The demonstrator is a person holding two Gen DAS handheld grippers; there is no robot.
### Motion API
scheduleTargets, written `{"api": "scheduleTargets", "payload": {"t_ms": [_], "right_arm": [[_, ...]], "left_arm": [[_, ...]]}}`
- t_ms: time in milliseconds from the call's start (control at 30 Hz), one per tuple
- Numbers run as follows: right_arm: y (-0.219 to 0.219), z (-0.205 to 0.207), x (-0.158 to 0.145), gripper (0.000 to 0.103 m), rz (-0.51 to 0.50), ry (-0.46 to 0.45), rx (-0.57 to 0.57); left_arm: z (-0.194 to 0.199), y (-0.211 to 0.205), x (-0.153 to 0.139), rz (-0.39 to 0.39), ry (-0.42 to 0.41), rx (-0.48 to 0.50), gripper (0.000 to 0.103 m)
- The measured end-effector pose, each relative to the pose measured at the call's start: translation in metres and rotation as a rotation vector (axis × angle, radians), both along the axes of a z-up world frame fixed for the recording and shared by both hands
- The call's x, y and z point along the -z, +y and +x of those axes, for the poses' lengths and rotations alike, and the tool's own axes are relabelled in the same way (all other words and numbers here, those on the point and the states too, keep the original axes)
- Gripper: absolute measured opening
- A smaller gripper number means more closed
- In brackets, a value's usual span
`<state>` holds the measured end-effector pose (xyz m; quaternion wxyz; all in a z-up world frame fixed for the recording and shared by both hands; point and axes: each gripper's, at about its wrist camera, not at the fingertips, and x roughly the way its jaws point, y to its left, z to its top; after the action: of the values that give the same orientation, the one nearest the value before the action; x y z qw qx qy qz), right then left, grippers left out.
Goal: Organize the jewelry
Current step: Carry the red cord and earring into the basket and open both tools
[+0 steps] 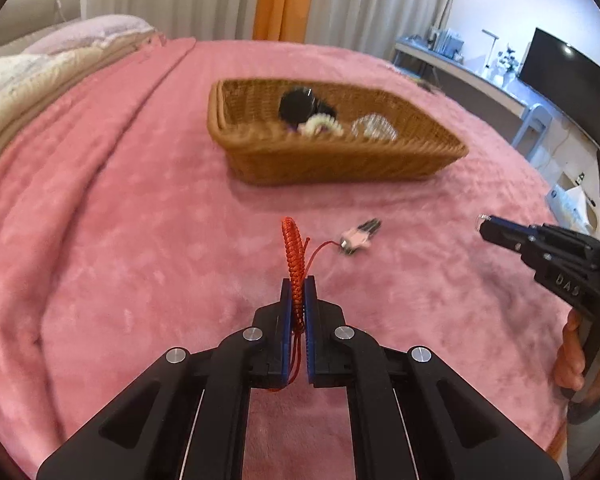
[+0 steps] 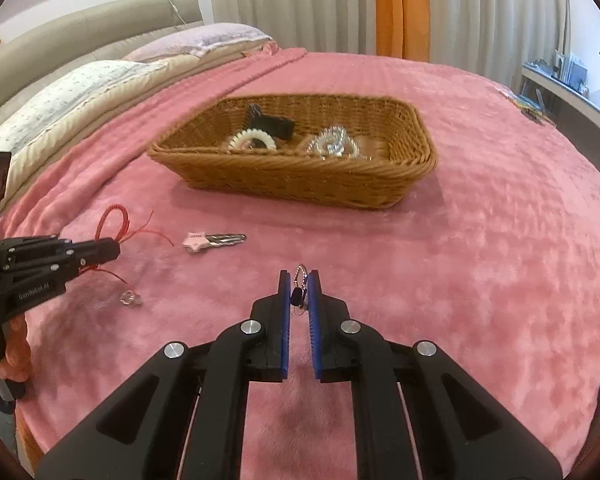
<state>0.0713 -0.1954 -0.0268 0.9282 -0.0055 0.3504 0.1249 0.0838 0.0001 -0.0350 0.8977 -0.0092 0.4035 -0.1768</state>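
My left gripper (image 1: 299,282) is shut on a red braided cord bracelet (image 1: 293,246), whose loop stands up above the blue pads and whose thin tails trail out. My right gripper (image 2: 300,275) is shut on a small silver ring piece with a dark bead (image 2: 298,295). A wicker basket (image 2: 292,184) sits further back on the pink blanket, holding a black clip (image 2: 270,122), a white spiral tie (image 2: 252,140) and a silver coiled piece (image 2: 332,145). A hair clip with a pink star (image 2: 214,240) lies between the grippers and the basket. A small silver item (image 2: 130,298) lies under the left gripper (image 2: 115,249).
The pink blanket (image 2: 500,260) covers a bed, with pillows (image 2: 80,88) at the far left and curtains (image 2: 300,4) behind. A desk with a dark screen (image 1: 560,64) stands off the bed's right side. A hand (image 1: 572,360) holds the right gripper (image 1: 485,227).
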Motion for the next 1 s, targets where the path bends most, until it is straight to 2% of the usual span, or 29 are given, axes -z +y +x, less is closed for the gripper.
{"api": "scheduleTargets", "payload": {"t_ms": [167,300,433,567,633,733,1000], "right_arm": [[-0.003,-0.011,-0.037,0.007,0.023,-0.068,0.002],[-0.005,-0.007,-0.075,0.007,0.022,-0.138,0.007],[-0.003,0.017,-0.106,0.007,0.017,-0.194,0.017],[0.0,0.052,-0.118,0.007,0.017,-0.203,0.026],[0.0,0.073,-0.119,0.007,0.024,-0.186,0.031],[0.0,0.108,-0.111,0.007,0.038,-0.135,0.035],[0.0,0.185,-0.059,0.007,0.109,0.064,0.039]], "left_arm": [[-0.013,0.003,-0.04,-0.046,-0.084,0.016,0.003],[-0.005,-0.003,-0.081,-0.078,-0.166,0.045,0.003],[0.015,-0.012,-0.112,-0.101,-0.223,0.068,0.003],[0.043,-0.027,-0.131,-0.103,-0.271,0.079,0.003],[0.059,-0.034,-0.133,-0.093,-0.284,0.075,0.003],[0.084,-0.046,-0.126,-0.022,-0.298,0.061,0.003],[0.138,-0.051,-0.085,-0.05,-0.193,0.035,0.003]]}}
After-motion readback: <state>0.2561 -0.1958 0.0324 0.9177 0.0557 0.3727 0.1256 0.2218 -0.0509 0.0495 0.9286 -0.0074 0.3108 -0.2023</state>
